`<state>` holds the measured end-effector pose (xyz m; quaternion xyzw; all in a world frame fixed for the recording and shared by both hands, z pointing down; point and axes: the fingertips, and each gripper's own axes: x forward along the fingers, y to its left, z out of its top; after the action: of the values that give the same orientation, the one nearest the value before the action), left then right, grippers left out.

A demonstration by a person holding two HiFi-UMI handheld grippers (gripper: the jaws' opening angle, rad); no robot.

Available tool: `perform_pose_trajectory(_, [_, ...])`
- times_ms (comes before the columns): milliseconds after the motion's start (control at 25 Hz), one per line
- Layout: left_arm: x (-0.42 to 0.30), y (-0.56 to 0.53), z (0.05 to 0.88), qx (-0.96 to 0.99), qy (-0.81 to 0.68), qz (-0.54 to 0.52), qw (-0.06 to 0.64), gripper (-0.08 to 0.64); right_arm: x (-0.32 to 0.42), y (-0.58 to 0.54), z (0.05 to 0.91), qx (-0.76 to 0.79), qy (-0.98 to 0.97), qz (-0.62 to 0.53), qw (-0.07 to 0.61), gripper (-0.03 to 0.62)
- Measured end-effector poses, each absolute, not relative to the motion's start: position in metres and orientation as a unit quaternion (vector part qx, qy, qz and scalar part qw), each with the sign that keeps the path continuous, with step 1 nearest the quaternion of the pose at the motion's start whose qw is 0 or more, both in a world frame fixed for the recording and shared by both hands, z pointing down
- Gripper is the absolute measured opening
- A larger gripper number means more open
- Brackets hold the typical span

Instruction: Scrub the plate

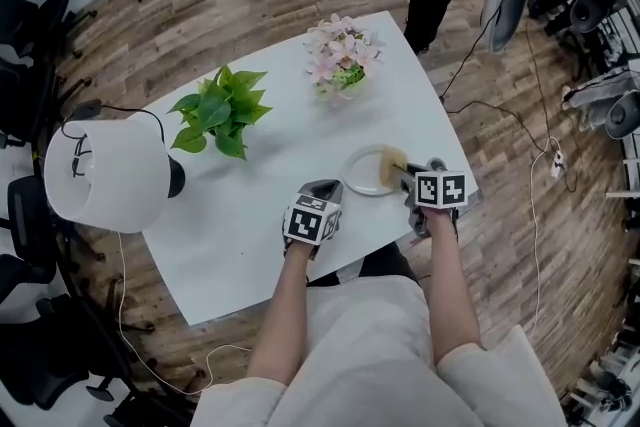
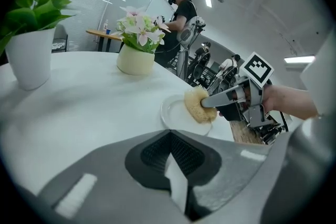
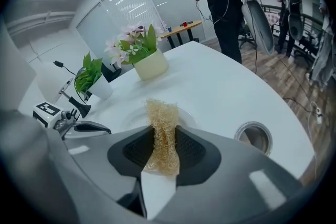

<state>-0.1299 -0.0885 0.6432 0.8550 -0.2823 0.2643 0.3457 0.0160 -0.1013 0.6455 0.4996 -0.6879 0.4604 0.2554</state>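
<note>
Nearest to us, our left tool (image 2: pixel 170 157) has its jaws together, empty, just beside the plate (image 1: pixel 362 173). Our right tool (image 3: pixel 164 149) is clamped on a fibrous scrubber (image 3: pixel 160 120) that touches the plate, which lies near the tabletop (image 1: pixel 250 215) edge. A flower pot (image 1: pixel 342 65), a green plant (image 1: pixel 220 110) and a lamp (image 1: pixel 105 173) stand further back, well apart from it.

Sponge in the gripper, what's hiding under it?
A white plate sits under the sponge, which the right gripper pinches. The plate rests on the table. The patch beneath the sponge is covered.
</note>
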Motion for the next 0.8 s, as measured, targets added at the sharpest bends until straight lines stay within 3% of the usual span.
perform_pose_trajectory(800, [-0.131,-0.088,0.642,0.86,-0.278,0.256,0.343,0.0,0.066,-0.089,0.633,0.555,-0.653,0.454,0.245,0.141])
